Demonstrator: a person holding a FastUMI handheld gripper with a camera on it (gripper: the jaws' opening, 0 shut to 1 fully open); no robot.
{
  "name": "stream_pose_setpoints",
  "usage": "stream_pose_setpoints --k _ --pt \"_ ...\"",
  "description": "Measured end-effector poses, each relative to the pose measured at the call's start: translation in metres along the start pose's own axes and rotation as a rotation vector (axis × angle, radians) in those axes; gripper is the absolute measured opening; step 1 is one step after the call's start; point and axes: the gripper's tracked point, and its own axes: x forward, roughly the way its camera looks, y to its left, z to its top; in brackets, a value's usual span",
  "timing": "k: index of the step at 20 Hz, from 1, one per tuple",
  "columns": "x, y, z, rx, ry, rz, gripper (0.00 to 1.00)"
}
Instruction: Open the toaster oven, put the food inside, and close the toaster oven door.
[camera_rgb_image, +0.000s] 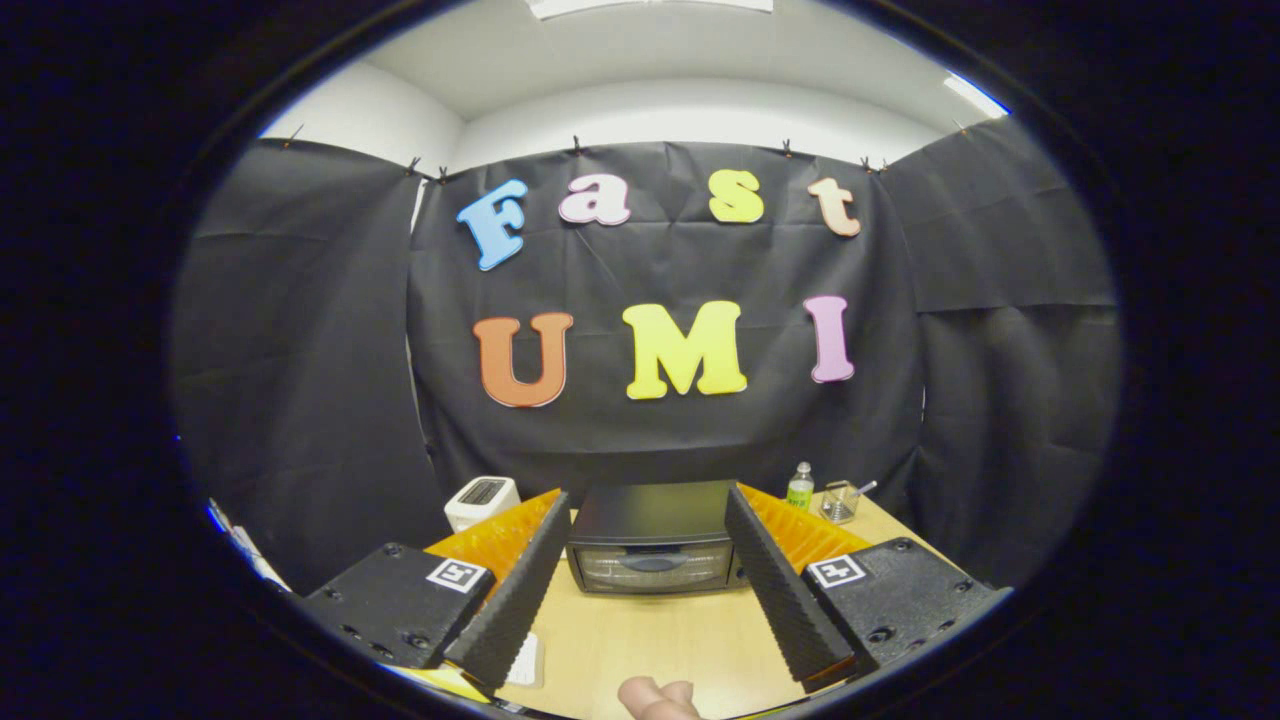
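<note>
Straight ahead at 12 o'clock, just past my fingers, sits one toaster oven, black, with its glass door facing me and shut. It stands on the wooden worktop, and I see it through the gap between my two fingertips. So yeah, the fingers are spread wide apart and hold nothing: two ribbed black pads, one on each side, with orange behind them and one little square marker on each finger block.

Counting the other stuff on the worktop:

- one white box-shaped appliance with a dark grille on top, off at about 10 o'clock from the oven, just beyond my left finger
- one small bottle with a white cap and green label, at about 2 o'clock from the oven, beyond my right finger
- one small clear holder with something thin poking out of it, right beside the bottle; can't tell what the thin thing is
- one pale flat card or paper lying on the worktop near my left finger

Down at 6 o'clock, nearest to me, one rounded pinkish thing pokes up. Honestly can't tell if that's the food or a bit of a hand, it's mostly cut off. Nothing touches the oven, and my fingers are well short of it.
</note>
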Motion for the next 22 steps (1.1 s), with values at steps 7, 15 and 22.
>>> stream_pose_setpoints --k 7,15,22 --pt "-0.038 -0.010 0.001 -0.041 -0.065 0.003 1.00" --pt "-0.068 -0.030 0.031 -0.043 -0.201 -0.053 1.00" --pt "-0.048 -0.032 -0.008 0.002 -0.129 -0.032 1.00"
